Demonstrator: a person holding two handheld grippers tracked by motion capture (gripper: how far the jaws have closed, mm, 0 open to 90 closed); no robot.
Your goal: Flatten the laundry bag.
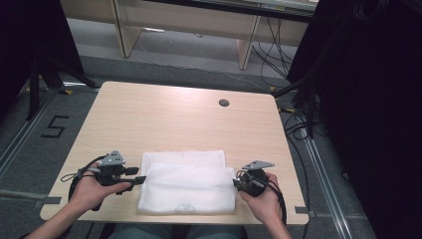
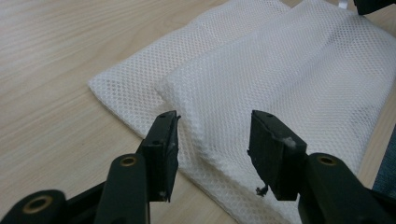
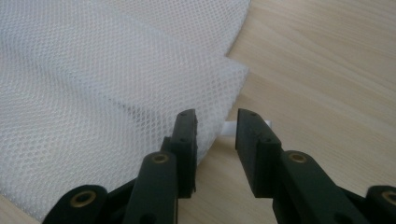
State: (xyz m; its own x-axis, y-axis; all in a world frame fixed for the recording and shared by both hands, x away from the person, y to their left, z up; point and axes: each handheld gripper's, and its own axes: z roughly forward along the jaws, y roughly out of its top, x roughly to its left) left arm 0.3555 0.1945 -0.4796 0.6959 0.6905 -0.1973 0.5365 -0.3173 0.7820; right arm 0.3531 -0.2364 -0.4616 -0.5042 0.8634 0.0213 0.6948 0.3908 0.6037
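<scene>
The wooden table (image 1: 164, 114) carries a white mesh bag (image 1: 186, 186) at its near edge, folded so one layer lies stepped over another. My left hand (image 1: 92, 191) holds the left gripper (image 2: 212, 140) at the bag's left side — its jaws spread wide, the mesh edge just beyond them, nothing pinched. My right hand (image 1: 263, 196) brings the right gripper (image 3: 215, 135) to the bag's right edge — jaws parted narrowly beside the folded corner, gripping nothing, with a small white tag (image 3: 229, 127) in the gap.
</scene>
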